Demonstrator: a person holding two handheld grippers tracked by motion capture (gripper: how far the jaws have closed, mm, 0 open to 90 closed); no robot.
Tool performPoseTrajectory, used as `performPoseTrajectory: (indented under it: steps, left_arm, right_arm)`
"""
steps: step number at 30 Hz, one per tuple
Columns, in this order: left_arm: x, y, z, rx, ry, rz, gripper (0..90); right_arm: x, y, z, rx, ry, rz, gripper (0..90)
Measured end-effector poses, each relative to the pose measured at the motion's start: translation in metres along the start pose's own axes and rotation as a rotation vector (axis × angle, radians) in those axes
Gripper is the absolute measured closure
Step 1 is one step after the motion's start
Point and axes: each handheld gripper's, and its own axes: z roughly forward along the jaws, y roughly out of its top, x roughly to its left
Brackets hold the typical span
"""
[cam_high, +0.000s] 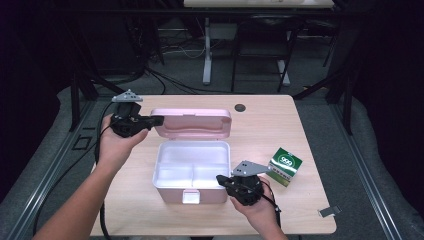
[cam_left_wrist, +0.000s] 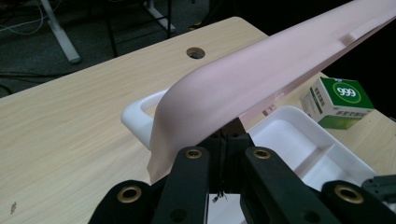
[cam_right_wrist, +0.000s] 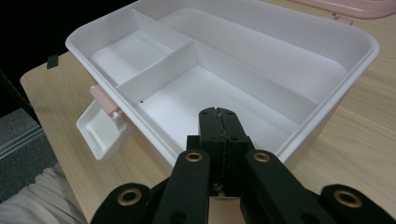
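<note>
The left gripper (cam_high: 155, 120) has its jaws pinched tight on the left edge of the pink lid (cam_high: 192, 122), which stands raised behind the storage box (cam_high: 192, 172). In the left gripper view the lid (cam_left_wrist: 261, 79) sweeps across as a smooth, matte pink plastic shell with a rounded corner, its thin edge running down between the closed jaws.

The right gripper (cam_high: 221, 179) is fully closed with nothing in it, its tips at the box's front right corner. The right gripper view has those closed tips (cam_right_wrist: 218, 114) over the rim of the box (cam_right_wrist: 327, 116), and it shows what the high view blurs: glossy white dividers splitting the inside into one long bay and two smaller ones, plus a pink-hinged white latch (cam_right_wrist: 100, 130) hanging open at the front.

The box sits mid-worktop (cam_high: 260, 220), pale wood-grain. A green-and-white carton (cam_high: 285, 166), marked 999 in the left gripper view (cam_left_wrist: 338, 102), lies just right of the box.
</note>
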Motion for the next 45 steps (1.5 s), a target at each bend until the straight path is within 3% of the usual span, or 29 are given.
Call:
performPoseTrajectory:
  steps: [13, 28, 33, 42, 45]
  left_arm:
    - [0.013, 0.017, 0.012, 0.010, 0.048, -0.027, 89.7]
    - [0.031, 0.019, 0.020, 0.013, 0.069, -0.068, 88.8]
    - [0.026, 0.017, 0.020, 0.035, 0.050, -0.032, 86.0]
    - [0.017, 0.016, 0.016, 0.047, 0.027, -0.011, 75.7]
    - [0.014, 0.016, 0.015, 0.061, 0.016, 0.022, 73.5]
  right_arm:
    - [0.000, -0.001, 0.000, -0.008, 0.009, 0.004, 90.0]
    - [0.001, -0.002, 0.002, -0.013, 0.004, 0.006, 90.0]
    - [0.000, -0.002, 0.002, -0.016, 0.007, 0.004, 90.0]
    - [0.000, -0.003, 0.002, -0.019, 0.006, 0.005, 90.0]
    - [0.000, -0.003, 0.003, -0.019, 0.018, 0.004, 90.0]
